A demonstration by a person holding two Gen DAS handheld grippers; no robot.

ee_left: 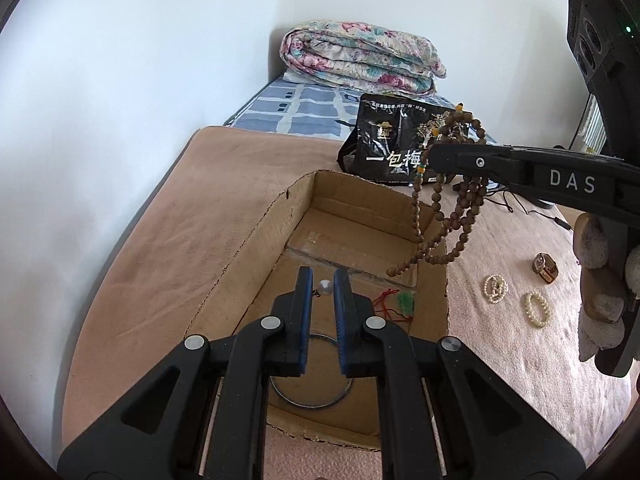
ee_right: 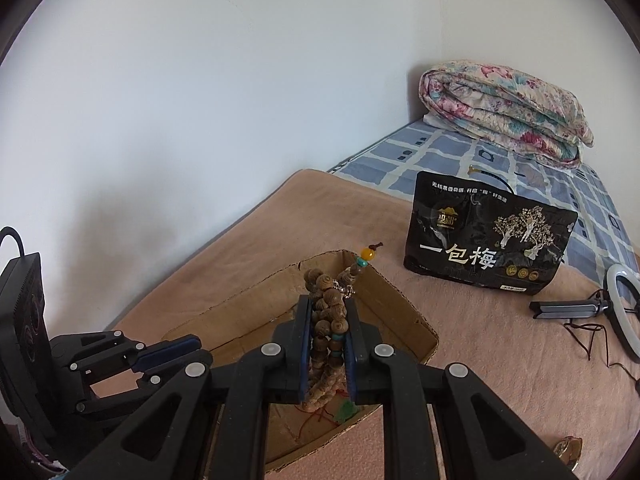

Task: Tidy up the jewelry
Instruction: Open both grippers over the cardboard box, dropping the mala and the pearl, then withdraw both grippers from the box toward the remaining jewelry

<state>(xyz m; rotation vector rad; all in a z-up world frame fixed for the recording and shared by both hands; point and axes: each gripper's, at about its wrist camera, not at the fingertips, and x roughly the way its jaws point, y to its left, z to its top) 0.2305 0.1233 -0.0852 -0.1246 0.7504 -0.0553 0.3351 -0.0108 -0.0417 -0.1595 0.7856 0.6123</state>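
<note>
Carrying both finds over the cardboard box (ee_left: 360, 216) for dropping: your left tool (ee_left: 323, 284) pinches a pearl earring (ee_left: 325, 287), your right tool (ee_right: 328, 320) clamps wooden beads (ee_right: 330, 312).

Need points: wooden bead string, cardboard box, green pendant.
wooden bead string (ee_right: 329, 322): right wrist view, on beads clamped between the jaws.
cardboard box (ee_left: 256, 240): left wrist view, on its left wall's inner face.
green pendant (ee_left: 405, 302): left wrist view, on the green stone, inside the box.

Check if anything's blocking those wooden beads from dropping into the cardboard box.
Nothing visible does. The wooden beads hang from the right tongs over the cardboard box, whose top is open.
</note>
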